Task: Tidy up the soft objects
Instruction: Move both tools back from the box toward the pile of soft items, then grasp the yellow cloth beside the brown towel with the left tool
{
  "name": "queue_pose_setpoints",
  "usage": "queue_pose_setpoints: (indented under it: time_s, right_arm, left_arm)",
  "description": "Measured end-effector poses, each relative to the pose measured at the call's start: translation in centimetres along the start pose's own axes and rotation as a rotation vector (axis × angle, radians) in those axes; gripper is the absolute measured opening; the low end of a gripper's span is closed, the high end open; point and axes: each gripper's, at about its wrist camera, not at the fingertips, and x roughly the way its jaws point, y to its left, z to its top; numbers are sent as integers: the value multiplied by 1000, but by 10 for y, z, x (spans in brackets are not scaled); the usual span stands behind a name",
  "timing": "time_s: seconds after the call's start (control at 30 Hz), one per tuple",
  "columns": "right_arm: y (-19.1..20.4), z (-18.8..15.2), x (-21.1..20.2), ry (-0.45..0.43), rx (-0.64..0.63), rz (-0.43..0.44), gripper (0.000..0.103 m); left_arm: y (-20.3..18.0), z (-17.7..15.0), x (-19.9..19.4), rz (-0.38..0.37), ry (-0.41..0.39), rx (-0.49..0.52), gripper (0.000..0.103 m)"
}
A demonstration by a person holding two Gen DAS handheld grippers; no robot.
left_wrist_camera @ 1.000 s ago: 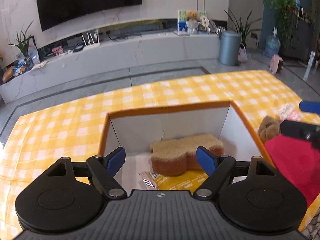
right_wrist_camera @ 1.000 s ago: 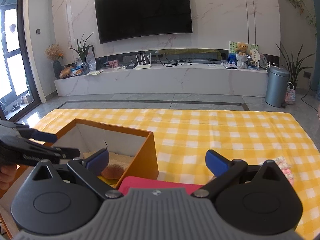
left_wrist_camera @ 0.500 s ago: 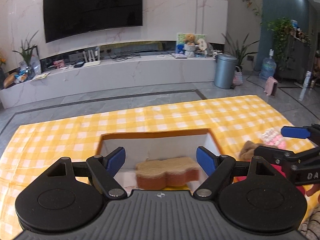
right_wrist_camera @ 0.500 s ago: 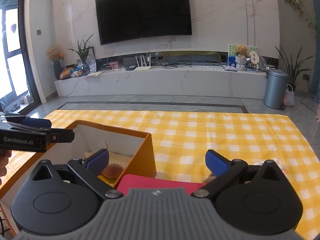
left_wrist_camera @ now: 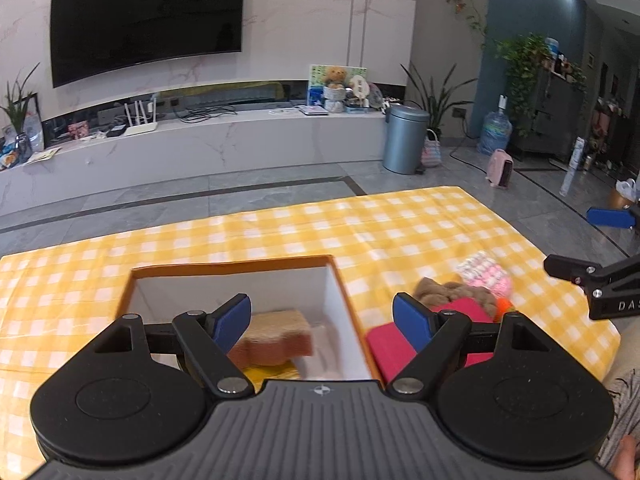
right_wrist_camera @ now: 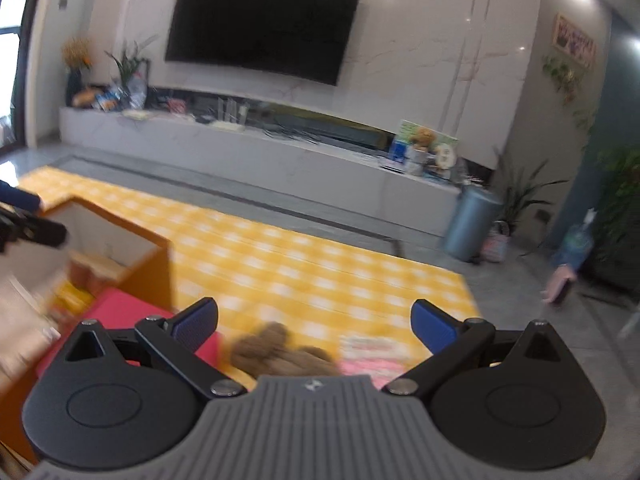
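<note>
An orange cardboard box (left_wrist_camera: pixel 224 266) with white inner walls sits on the yellow checked tablecloth (left_wrist_camera: pixel 360 232). Inside it lies a tan and brown sponge-like block (left_wrist_camera: pixel 276 338). My left gripper (left_wrist_camera: pixel 322 322) hangs open above the box's near right corner, holding nothing. Right of the box lie a red soft pad (left_wrist_camera: pixel 384 344), a brown plush toy (left_wrist_camera: pixel 448 292) and a pink and white knitted item (left_wrist_camera: pixel 486 274). My right gripper (right_wrist_camera: pixel 314 324) is open over the brown plush toy (right_wrist_camera: pixel 280 350) and the pink item (right_wrist_camera: pixel 372 354), with the red pad (right_wrist_camera: pixel 120 308) at its left.
A long white TV counter (left_wrist_camera: pixel 200 148) and a wall TV (left_wrist_camera: pixel 144 16) stand beyond the table. A grey bin (left_wrist_camera: pixel 405 138) and potted plants sit at the right. The right gripper (left_wrist_camera: pixel 600 280) shows at the left wrist view's right edge. Yellow packaging (left_wrist_camera: pixel 262 372) lies in the box.
Both grippers have risen and swung right. The left one drew back from the box interior; the right one turned from the box toward the brown plush and pink item. Both stayed open.
</note>
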Motion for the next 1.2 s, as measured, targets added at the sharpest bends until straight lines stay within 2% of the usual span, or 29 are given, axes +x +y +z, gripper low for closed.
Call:
queue_pose_setpoints:
  time_s: [0.1, 0.2, 0.33, 0.4, 0.6, 0.83, 0.87, 0.9, 0.97, 1.1, 1.2]
  right_arm:
    - [-23, -10, -1, 49, 19, -50, 101]
    - [-47, -21, 8, 150, 91, -43, 101]
    - [-63, -36, 22, 219, 150, -66, 100]
    - [-64, -42, 26, 227, 144, -23, 100]
    - [-72, -52, 50, 218, 236, 114, 100]
    - [-80, -66, 72, 268, 274, 145, 100]
    - [-84, -69, 76, 277, 303, 151, 97]
    - [-88, -71, 79, 283, 335, 155, 87]
    - [-95, -72, 83, 263, 382, 151, 77]
    - [-98, -73, 92, 284, 392, 144, 78]
    - [-103, -81, 106, 301, 432, 217, 75]
  left_arm:
    - [-14, 1, 3, -4, 22, 10, 95]
    - [-31, 2, 9, -8, 47, 27, 95]
    - [-56, 1, 19, -49, 99, 41, 95]
    - [-68, 1, 27, -61, 129, 48, 95]
    - [-105, -1, 44, -90, 200, 92, 95]
    - [-136, 9, 58, -70, 228, 151, 95]
    - [-139, 11, 60, -66, 235, 150, 95]
    - [-142, 12, 63, -62, 244, 147, 95]
    - [-148, 14, 67, -62, 264, 139, 94]
    - [-167, 12, 70, -63, 289, 176, 95]
    - [-183, 6, 67, -72, 296, 238, 94]
